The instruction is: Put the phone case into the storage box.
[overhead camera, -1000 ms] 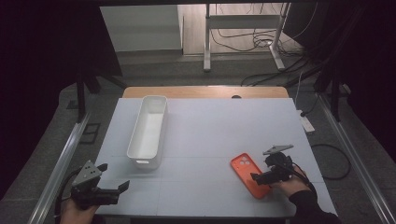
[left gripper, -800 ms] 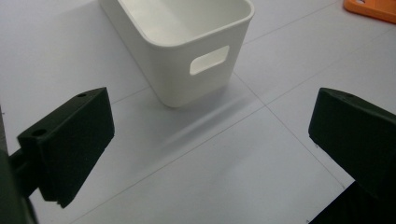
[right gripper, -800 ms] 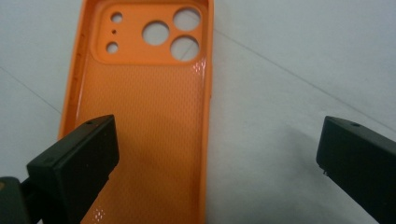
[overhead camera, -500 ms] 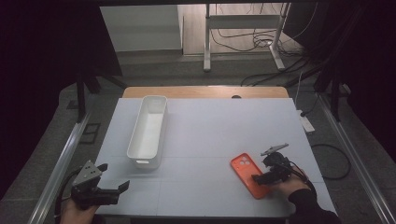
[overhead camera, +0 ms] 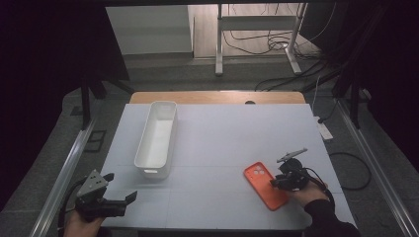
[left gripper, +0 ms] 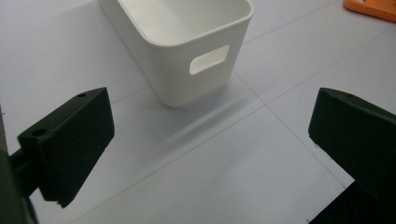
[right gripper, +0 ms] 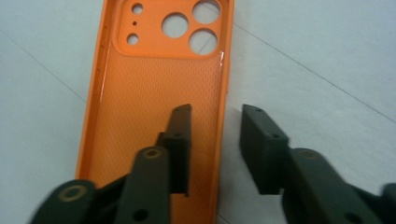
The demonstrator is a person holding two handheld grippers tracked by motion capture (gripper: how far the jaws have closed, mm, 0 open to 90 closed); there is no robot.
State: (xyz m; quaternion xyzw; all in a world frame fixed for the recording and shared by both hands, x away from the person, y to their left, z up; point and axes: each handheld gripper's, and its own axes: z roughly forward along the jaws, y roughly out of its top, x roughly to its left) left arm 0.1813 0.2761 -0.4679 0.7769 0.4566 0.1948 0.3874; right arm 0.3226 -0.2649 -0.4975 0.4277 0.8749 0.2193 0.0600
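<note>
While the left gripper (overhead camera: 116, 203) idles at the near-left corner of the table (overhead camera: 232, 138), jaws spread wide w/ nothing between them, the action is on the right. Left hand (overhead camera: 81, 224) sits low at the near edge; its gripper points right and a bit far, roughly toward the white bin (overhead camera: 157, 138). That bin lies left of centre, long axis running near-to-far, empty as far as I can see; in the left gripper view its near end wall w/ the handle slot (left gripper: 208, 59) is just ahead of the jaws.

Further right, near-right part of the table: orange phone case (overhead camera: 265, 185), flat, inner side up, camera cut-outs at the far end. Long axis runs near-to-far, tilted a little, near end swinging right.

Right gripper (overhead camera: 276, 182) is at the case's right long edge, clearly the nearer tool. Key relation, right gripper view: jaws straddle that side wall of the case (right gripper: 154, 93), one jaw inside over the textured floor, the other outside over bare table, gap not closed yet. So released, partly open, nothing clamped. Can't tell if the inner jaw touches the floor.

Right hand (overhead camera: 309, 192) comes in from the near-right, sleeve low, gripper aimed left across the case's short axis. My read: the next move is a pinch on that wall, approx mid-length.
</note>
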